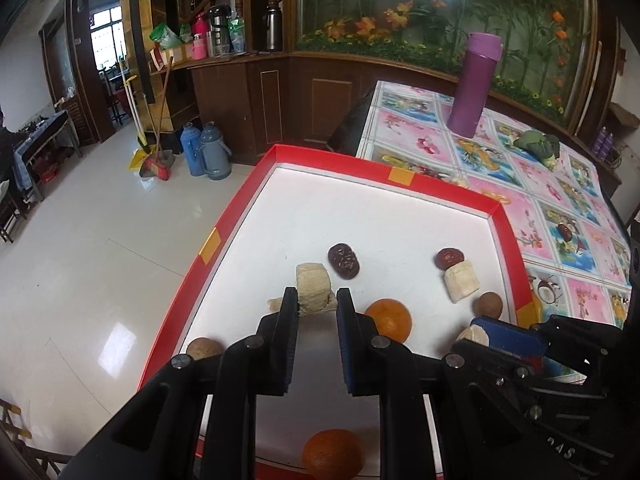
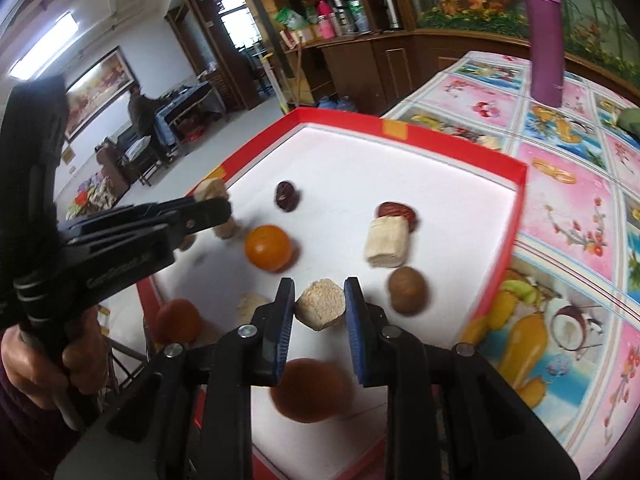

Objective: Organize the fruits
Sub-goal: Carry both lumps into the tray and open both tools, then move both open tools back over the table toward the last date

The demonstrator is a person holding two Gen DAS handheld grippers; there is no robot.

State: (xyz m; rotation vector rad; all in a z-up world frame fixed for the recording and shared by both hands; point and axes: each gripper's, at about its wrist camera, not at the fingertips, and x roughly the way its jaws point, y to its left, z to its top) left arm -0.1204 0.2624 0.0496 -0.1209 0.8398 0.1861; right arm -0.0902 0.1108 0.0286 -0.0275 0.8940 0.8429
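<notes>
The left gripper (image 1: 318,304) has its fingers pinching 1 pale fibrous block (image 1: 314,289) just above the white floor of the red-rimmed tray (image 1: 448,189). In the left wrist view, 1 orange (image 1: 333,455) lies nearest, at 6 o'clock below the fingers. A second orange (image 1: 389,319) sits just beside the right-hand finger at 3 o'clock. A brown nut (image 1: 204,348) lies at 9 o'clock against the near-left rim. A dark red date (image 1: 343,261) lies at 12 o'clock just beyond the held block. Farther right, a second date (image 1: 450,258) touches a second pale block (image 1: 461,281), with another brown nut (image 1: 489,305) near it at the right rim.

The right gripper (image 2: 320,300) has its fingers closed on a round pale chunk (image 2: 321,303) over the near part of the tray. In the right wrist view, a blurred orange fruit (image 2: 310,390) lies at 6 o'clock under the fingers. A hand (image 2: 52,360) holds the left gripper's handle at 9 o'clock.

The tray rests on a counter (image 1: 560,200) covered with a fruit-print cloth. Beyond the tray at 1 o'clock stands 1 purple flask (image 1: 474,84), upright, well apart from the tray. A green bundle (image 1: 538,145) lies on the cloth at 2 o'clock. Farthest, at 10 o'clock in the right wrist view, a person (image 2: 142,114) stands by a table.
</notes>
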